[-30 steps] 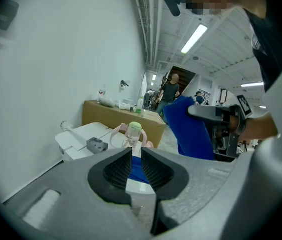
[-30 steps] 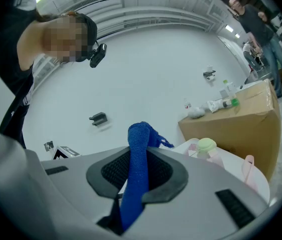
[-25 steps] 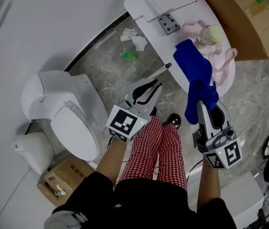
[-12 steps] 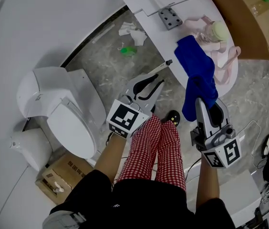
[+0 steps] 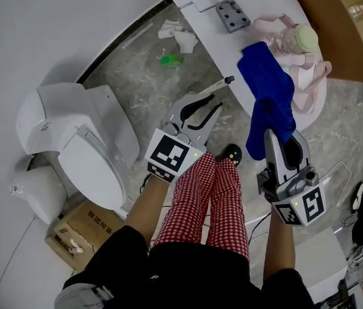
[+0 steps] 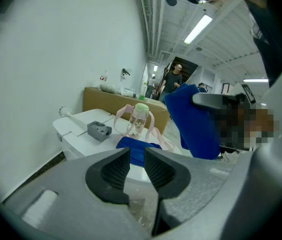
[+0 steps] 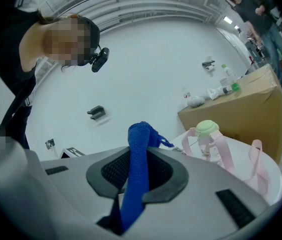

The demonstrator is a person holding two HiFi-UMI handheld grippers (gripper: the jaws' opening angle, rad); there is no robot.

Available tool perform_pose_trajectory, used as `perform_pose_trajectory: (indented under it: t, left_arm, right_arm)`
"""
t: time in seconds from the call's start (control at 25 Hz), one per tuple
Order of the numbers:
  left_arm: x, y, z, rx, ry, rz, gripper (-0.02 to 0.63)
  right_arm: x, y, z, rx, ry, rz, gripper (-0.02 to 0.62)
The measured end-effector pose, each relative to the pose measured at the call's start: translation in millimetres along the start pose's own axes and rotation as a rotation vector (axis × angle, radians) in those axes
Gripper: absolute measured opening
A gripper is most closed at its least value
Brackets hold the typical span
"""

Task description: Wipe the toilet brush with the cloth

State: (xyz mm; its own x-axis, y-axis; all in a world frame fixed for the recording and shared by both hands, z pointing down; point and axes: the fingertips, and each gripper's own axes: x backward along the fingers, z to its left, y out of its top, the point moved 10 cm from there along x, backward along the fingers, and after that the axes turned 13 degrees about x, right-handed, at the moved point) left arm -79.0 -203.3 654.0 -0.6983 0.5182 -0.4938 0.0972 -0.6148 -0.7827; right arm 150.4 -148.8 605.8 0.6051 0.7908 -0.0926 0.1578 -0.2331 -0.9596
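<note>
The toilet brush lies on the white table, its white head at the far left end in the left gripper view. The blue cloth drapes over the table's edge and rises to my right gripper, which is shut on it; in the right gripper view a fold of cloth stands pinched between the pads. My left gripper hangs over the floor short of the table. Its jaws have just been opening and now stand a narrow gap apart with nothing between them.
On the table stand a pink-strapped bottle and a grey block. A thin white rod slants by the table's edge. A toilet is at left, cardboard boxes behind, litter on the floor.
Both grippers have sunk a little toward the floor. The left jaws stand slightly wider apart. The cloth stays pinched in the right gripper.
</note>
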Motion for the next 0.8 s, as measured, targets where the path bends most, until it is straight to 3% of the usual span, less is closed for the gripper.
perform_pose_trajectory:
  t: [0.36, 0.64, 0.8]
  left_arm:
    - [-23, -14, 8, -0.045, -0.030, 0.005, 0.084]
    - [-37, -27, 21, -0.018, -0.009, 0.040, 0.086]
    - [-43, -32, 26, -0.044, 0.009, 0.044, 0.086]
  right_arm:
    - [-4, -18, -12, -0.010, -0.004, 0.029, 0.064]
    - [-11, -26, -16, -0.009, 0.014, 0.043, 0.064]
    - [-15, -31, -15, -0.011, 0.023, 0.045, 0.064]
